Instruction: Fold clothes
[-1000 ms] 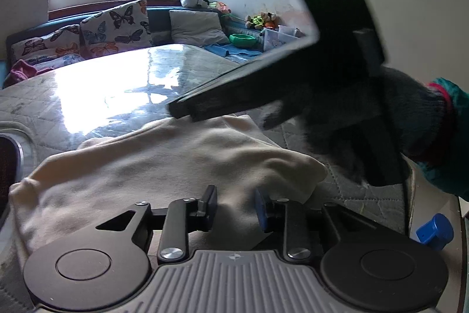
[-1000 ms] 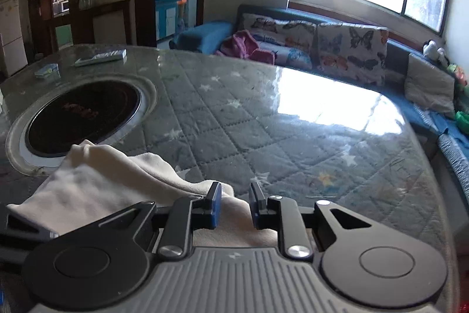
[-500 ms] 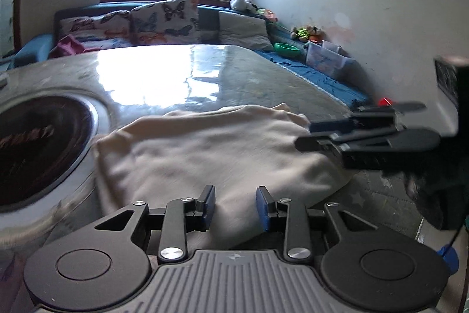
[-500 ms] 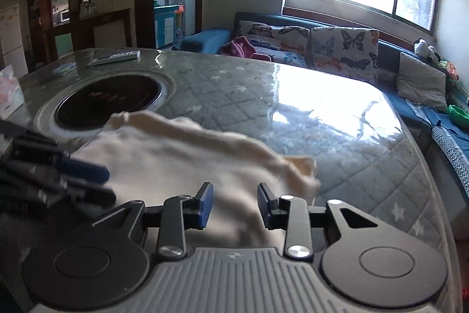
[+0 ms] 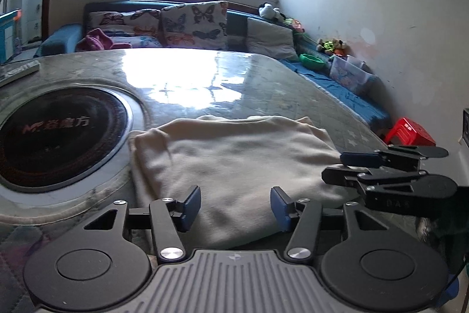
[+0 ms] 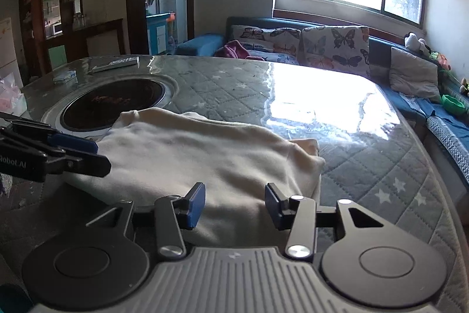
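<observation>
Left gripper and right gripper: both jaws apart, empty; one folded cream garment on table.

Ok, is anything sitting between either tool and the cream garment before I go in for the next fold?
Nothing visible. The left tool and right tool are both open, and the cream garment lies on the quilted table cover straight ahead of each. The cooktop sits off to its side.
</observation>
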Motion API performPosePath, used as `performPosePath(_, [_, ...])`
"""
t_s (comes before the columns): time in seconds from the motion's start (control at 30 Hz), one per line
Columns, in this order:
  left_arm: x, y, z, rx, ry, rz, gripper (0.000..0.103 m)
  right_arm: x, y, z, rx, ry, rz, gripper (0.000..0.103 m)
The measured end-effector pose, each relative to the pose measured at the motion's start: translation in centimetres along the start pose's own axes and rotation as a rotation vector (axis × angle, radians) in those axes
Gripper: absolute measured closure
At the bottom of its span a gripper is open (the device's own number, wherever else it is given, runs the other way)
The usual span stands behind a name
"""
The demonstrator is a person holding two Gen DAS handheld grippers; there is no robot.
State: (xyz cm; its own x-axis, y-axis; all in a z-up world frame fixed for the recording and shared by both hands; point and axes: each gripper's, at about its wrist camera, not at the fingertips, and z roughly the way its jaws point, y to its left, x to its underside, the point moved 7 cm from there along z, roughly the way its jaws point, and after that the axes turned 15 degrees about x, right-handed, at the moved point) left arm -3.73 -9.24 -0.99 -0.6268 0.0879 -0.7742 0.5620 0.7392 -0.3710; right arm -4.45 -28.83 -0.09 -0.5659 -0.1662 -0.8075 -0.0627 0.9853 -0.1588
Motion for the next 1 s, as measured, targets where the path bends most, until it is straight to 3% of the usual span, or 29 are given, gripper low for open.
performPosePath(0.27, [-0.2, 1.0, -1.1, -0.06, -0.011, -0.045, 0.026, 0.3, 1.1, -1.1, -0.007, -0.006, -0.009, 0.055])
performPosePath(0.47, [0.0, 1.1, -1.7, -0.105, -0.006, -0.046, 0.012, 0.5, 1.9, -1.9, -0.012, -0.01, -0.016, 0.045])
performPosePath(0.53, [0.1, 1.3, -1.9, -0.11, -0.004, -0.053, 0.01, 0.5, 2.2, -2.2, -0.013, -0.011, -0.018, 0.04])
performPosePath(0.87, [1.0, 2.2, -2.7, -0.156, 0.01, -0.102, 0.001, 0.8, 3.0, -2.9, -0.01, -0.008, -0.037, 0.039])
performPosePath(1.0, [1.2, 2.8, -3.0, -0.174, 0.012, -0.123, 0.0, 1.0, 3.7, -3.2, -0.011, -0.01, -0.058, 0.033])
